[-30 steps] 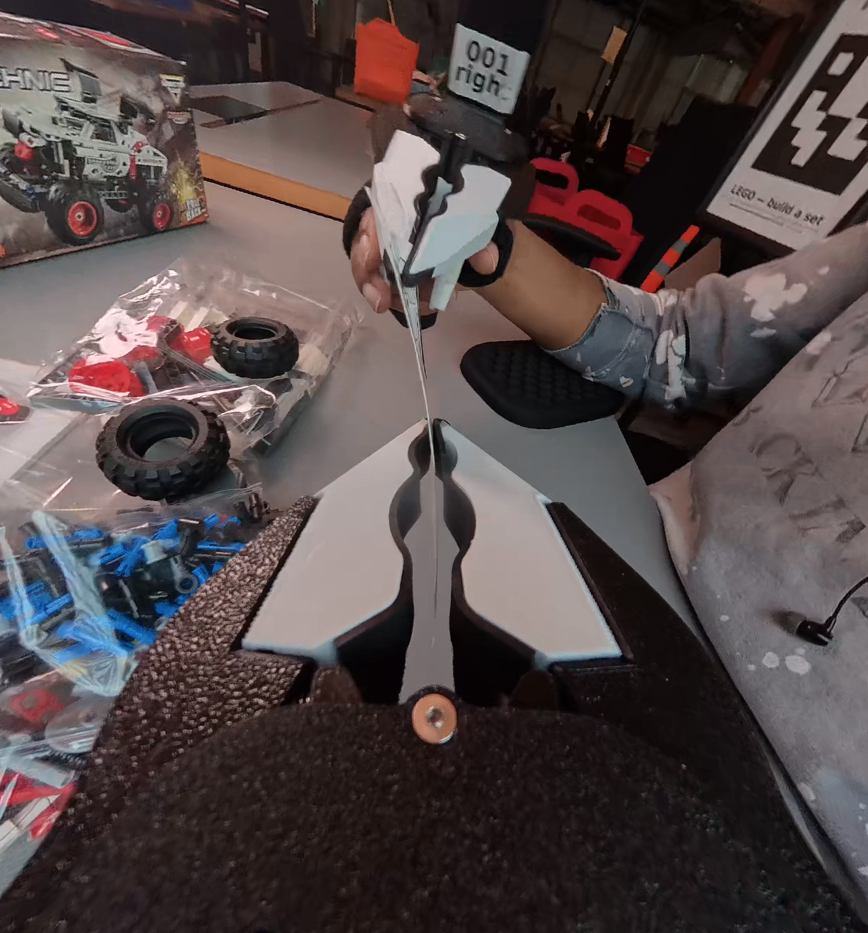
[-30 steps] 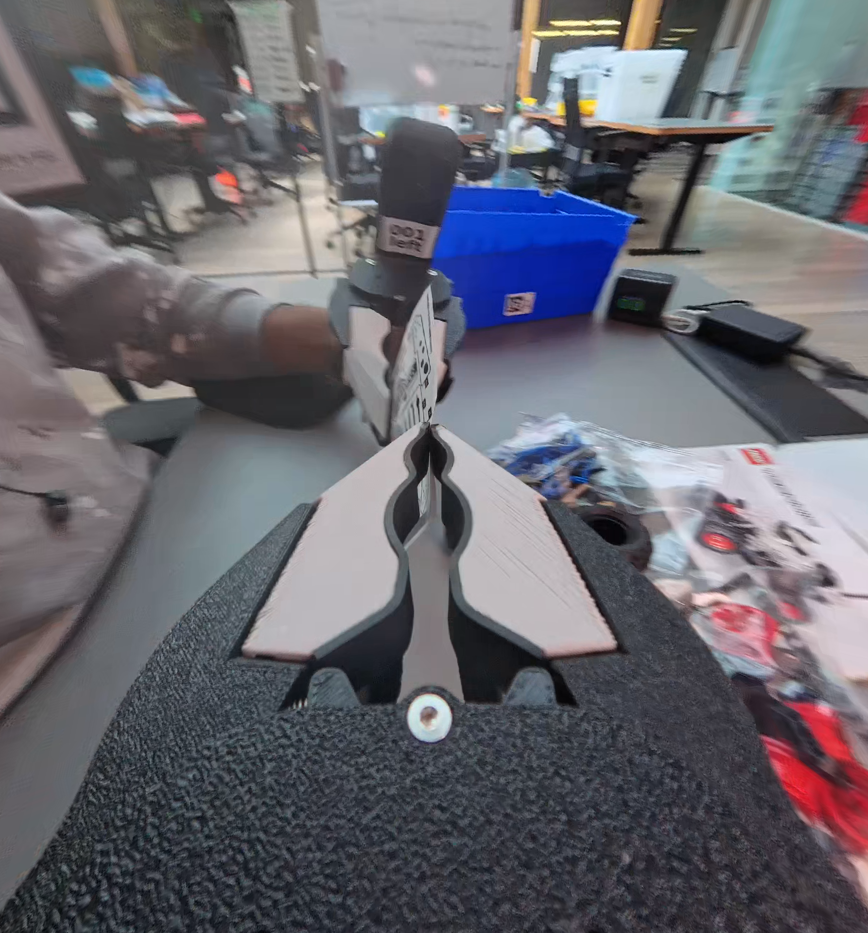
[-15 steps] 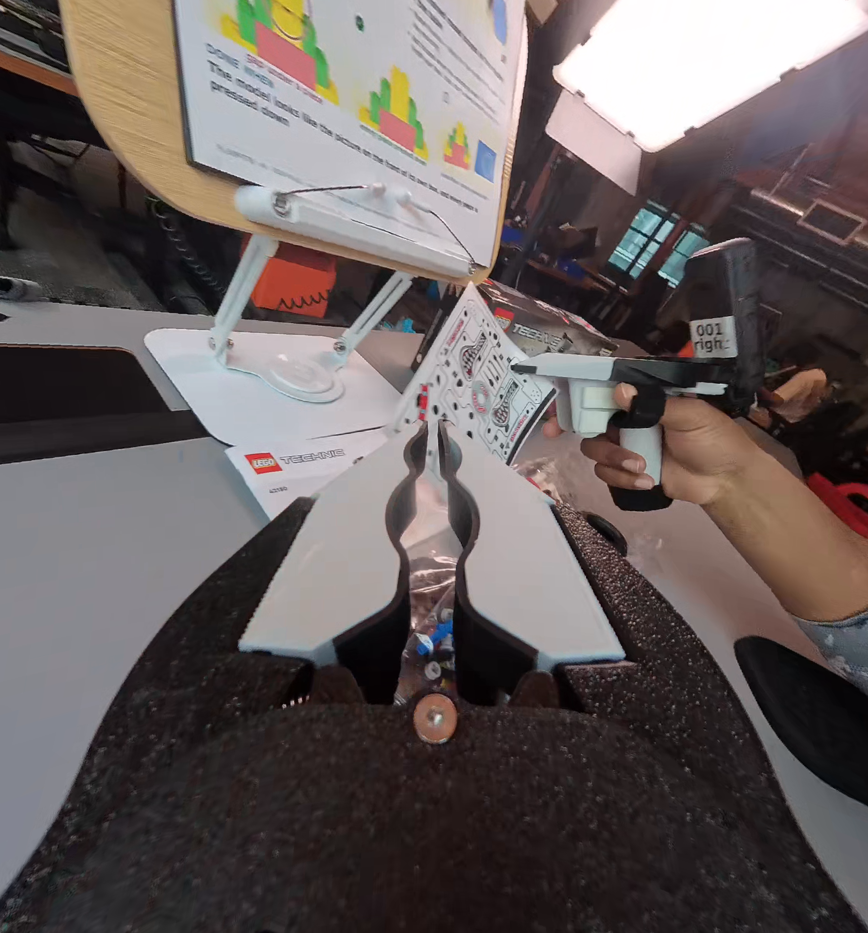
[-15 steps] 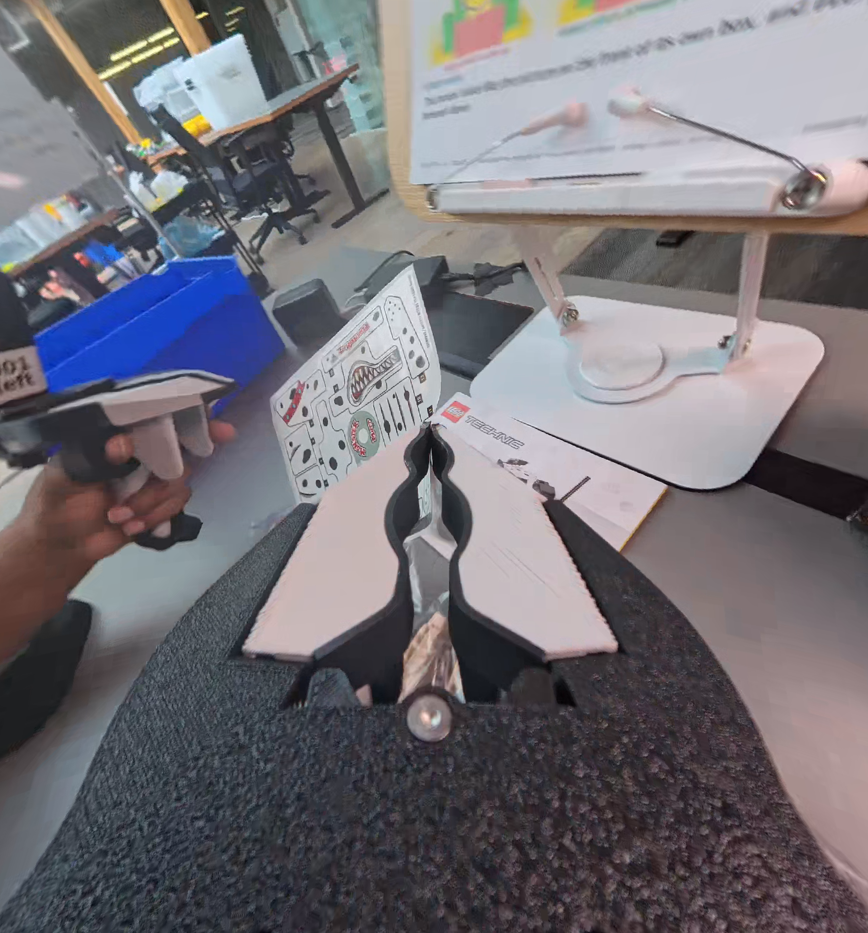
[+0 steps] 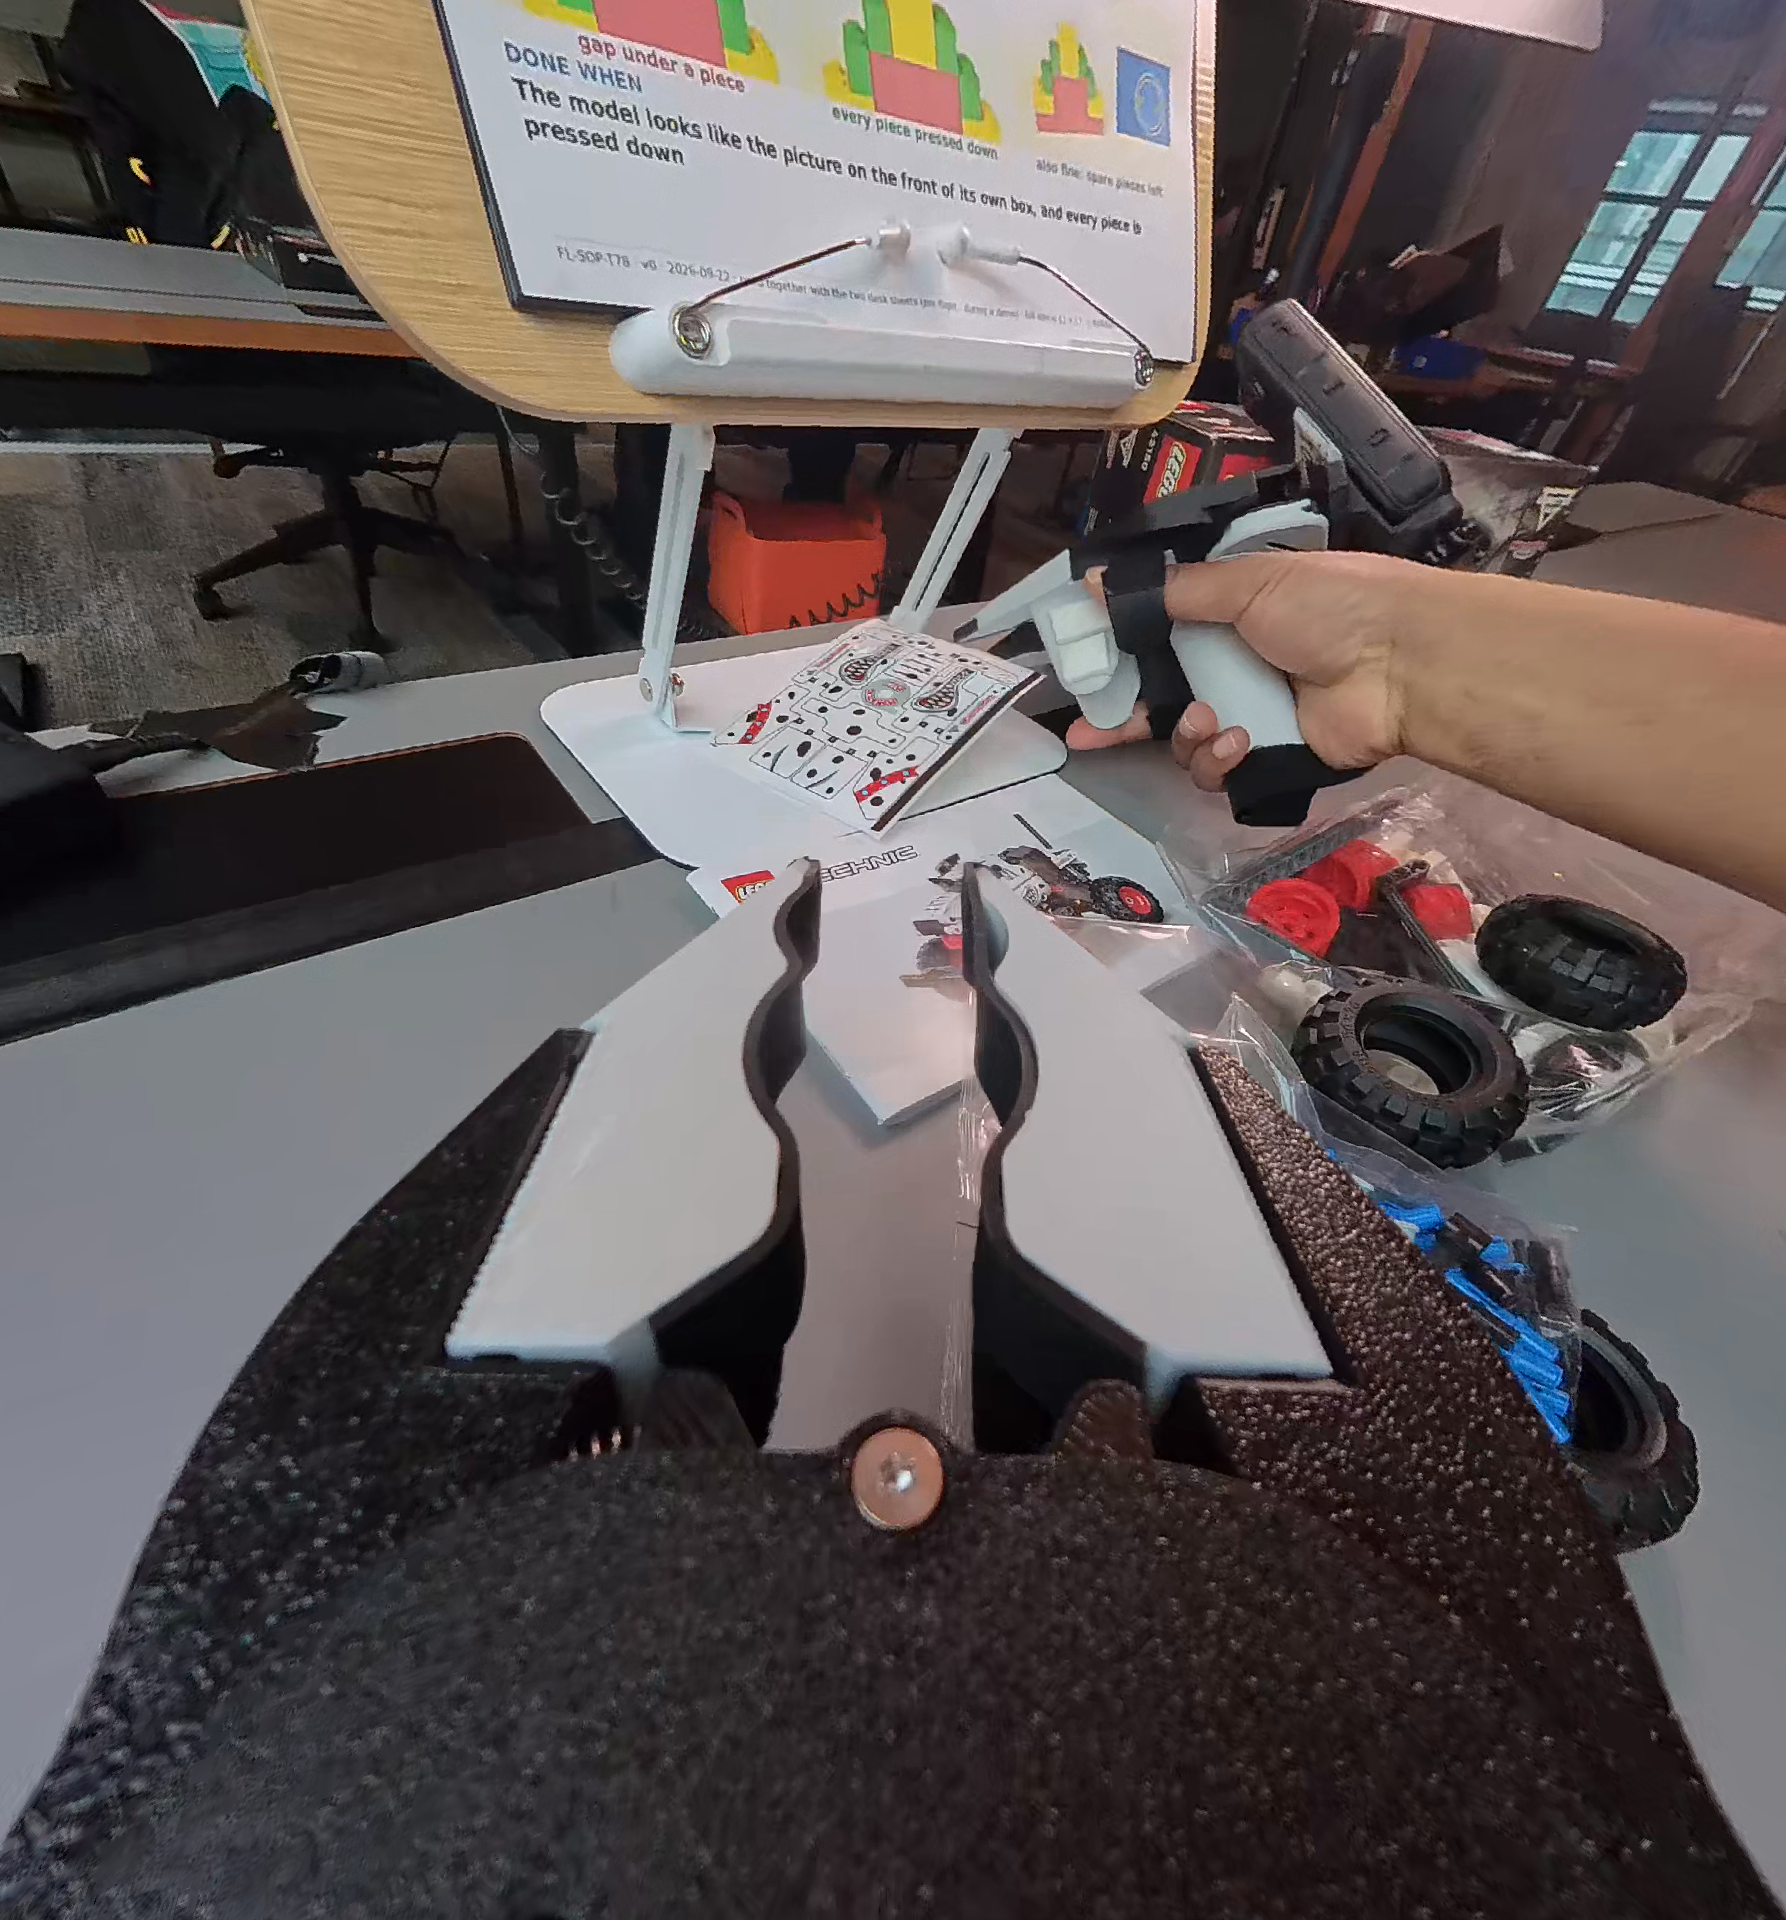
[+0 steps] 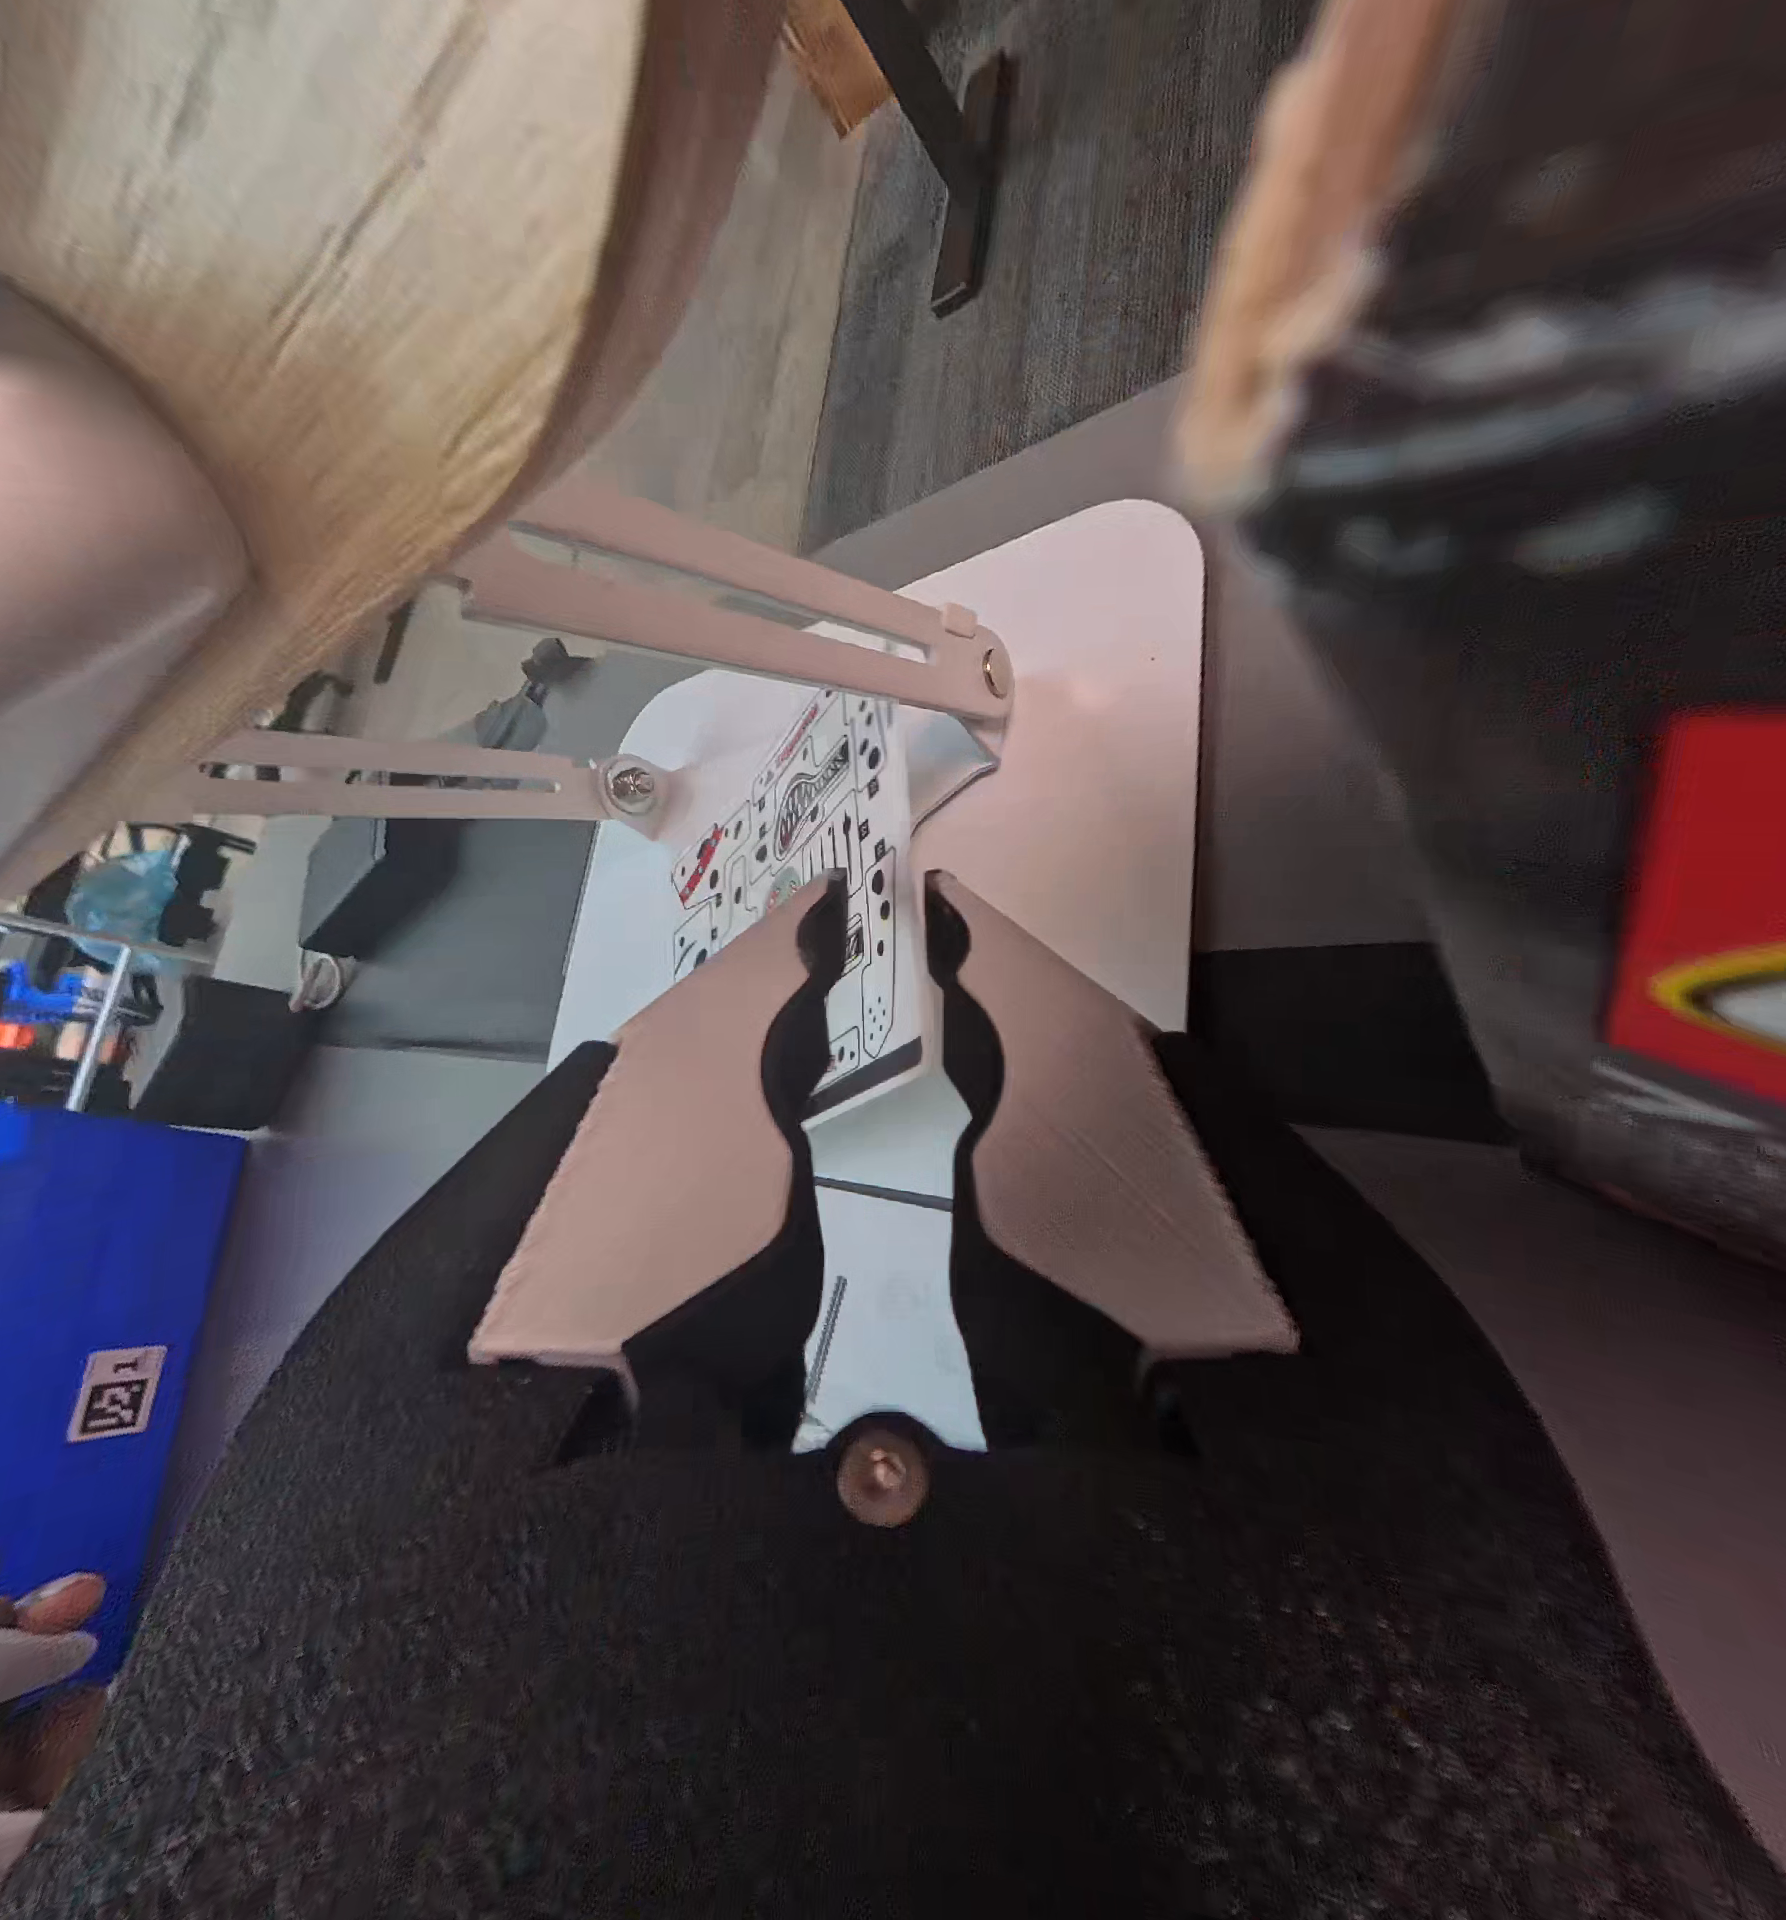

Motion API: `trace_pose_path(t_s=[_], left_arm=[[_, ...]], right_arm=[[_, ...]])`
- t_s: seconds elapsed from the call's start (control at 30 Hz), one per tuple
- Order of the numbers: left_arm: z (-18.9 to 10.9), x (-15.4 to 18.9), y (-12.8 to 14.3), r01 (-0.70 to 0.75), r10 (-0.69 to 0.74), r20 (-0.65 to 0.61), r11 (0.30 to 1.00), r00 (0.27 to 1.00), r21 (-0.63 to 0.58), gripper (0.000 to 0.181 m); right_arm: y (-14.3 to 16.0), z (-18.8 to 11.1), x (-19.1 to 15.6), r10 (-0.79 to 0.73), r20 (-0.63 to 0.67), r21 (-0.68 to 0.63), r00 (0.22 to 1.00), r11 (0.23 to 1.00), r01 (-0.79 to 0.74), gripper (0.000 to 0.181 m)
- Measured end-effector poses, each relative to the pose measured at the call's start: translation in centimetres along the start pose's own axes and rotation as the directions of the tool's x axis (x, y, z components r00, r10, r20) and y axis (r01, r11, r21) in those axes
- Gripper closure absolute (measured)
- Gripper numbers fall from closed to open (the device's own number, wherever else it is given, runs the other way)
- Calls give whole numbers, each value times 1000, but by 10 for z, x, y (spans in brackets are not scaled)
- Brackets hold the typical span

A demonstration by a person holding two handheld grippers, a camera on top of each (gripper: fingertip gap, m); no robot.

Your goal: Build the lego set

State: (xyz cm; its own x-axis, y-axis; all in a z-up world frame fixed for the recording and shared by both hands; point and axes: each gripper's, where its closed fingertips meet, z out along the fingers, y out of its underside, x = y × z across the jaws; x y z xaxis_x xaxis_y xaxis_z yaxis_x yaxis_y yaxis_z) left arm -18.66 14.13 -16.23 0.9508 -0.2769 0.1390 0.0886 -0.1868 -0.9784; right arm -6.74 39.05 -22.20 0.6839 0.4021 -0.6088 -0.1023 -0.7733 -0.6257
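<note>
Over white stand base (image 5: pixel 650 769): right gripper (image 6: pixel 878 883) slightly parted around white printed sticker sheet (image 6: pixel 806 831), grip unclear; left gripper (image 5: pixel 891 883) wide, empty.

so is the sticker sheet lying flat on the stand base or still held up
Lying down: the sticker sheet rests on the white stand base, one edge slightly lifted. The right tool is open, its fingertips apart beside the sheet.

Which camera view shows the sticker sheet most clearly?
The left wrist view: the whole sticker sheet lies in focus on the stand's white base. In the right wrist view, the sheet is close, but the right gripper partly hides it.
</note>
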Motion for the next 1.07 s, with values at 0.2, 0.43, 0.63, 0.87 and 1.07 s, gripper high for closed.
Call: trace_pose_path(t_s=[0.2,0.43,0.63,0.87,1.07], left_arm=[[4,-2,12,57,-59,-15,994,998,-89,129],[40,-26,47,268,-271,42,896,962,-354,123],[79,-29,74,332,-337,91,781,937,-529,123],[87,-24,85,111,-76,81,772,994,-625,116],[84,-24,91,-18,66,49,751,997,-660,134]], right_arm=[[10,-32,1,-370,-63,-159,927,921,357,121],[50,-120,-30,-710,100,-83,697,693,717,131],[148,-154,3,-756,419,-332,503,388,860,119],[165,-189,1,-725,571,-344,386,215,914,130],[51,-150,-62,-887,175,12,426,435,900,140]])
